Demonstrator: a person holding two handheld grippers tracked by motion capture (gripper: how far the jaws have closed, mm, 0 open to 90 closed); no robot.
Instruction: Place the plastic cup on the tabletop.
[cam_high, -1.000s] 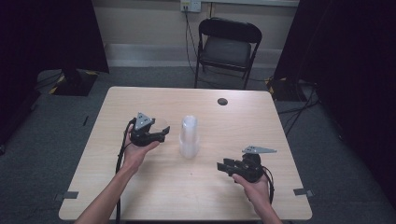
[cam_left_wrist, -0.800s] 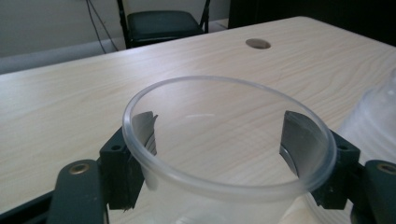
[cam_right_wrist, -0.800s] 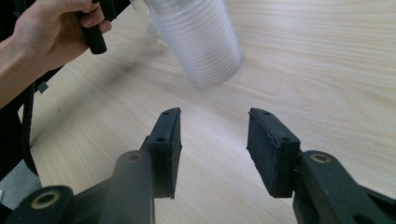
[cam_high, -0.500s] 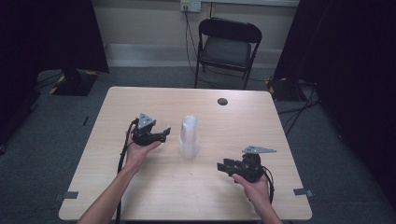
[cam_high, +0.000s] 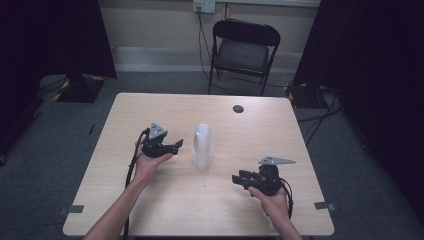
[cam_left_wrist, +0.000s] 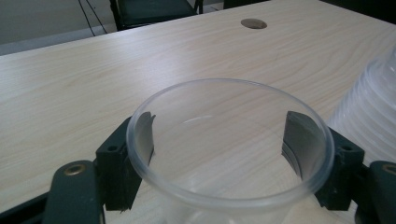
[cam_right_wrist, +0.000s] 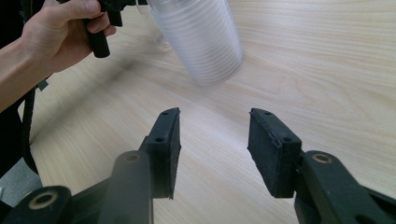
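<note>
A single clear plastic cup (cam_left_wrist: 229, 84) sits upright between the jaws of my left gripper (cam_left_wrist: 219, 135), and both pads lie against its wall. These jaws have just been opening, with the cup still between them. In the high view my left gripper (cam_high: 176, 145) is just left of a tall stack of clear cups (cam_high: 202, 145), which stands mouth down at the table's middle. The stack (cam_left_wrist: 373, 107) is close on the right in the left gripper view. My right gripper (cam_high: 237, 178) rests open near the front right, its jaws (cam_right_wrist: 214, 140) empty and pointed at the stack (cam_right_wrist: 198, 37).
The wooden table (cam_high: 150, 200) has a dark round grommet (cam_high: 238, 108) near its far edge. A black folding chair (cam_high: 243, 50) stands behind the table. Cables trail from both grippers along the forearms. The person's left hand (cam_right_wrist: 56, 32) is beside the stack.
The left gripper has drawn slightly left and nearer, away from the cup stack. The right gripper and the stack have stayed put.
</note>
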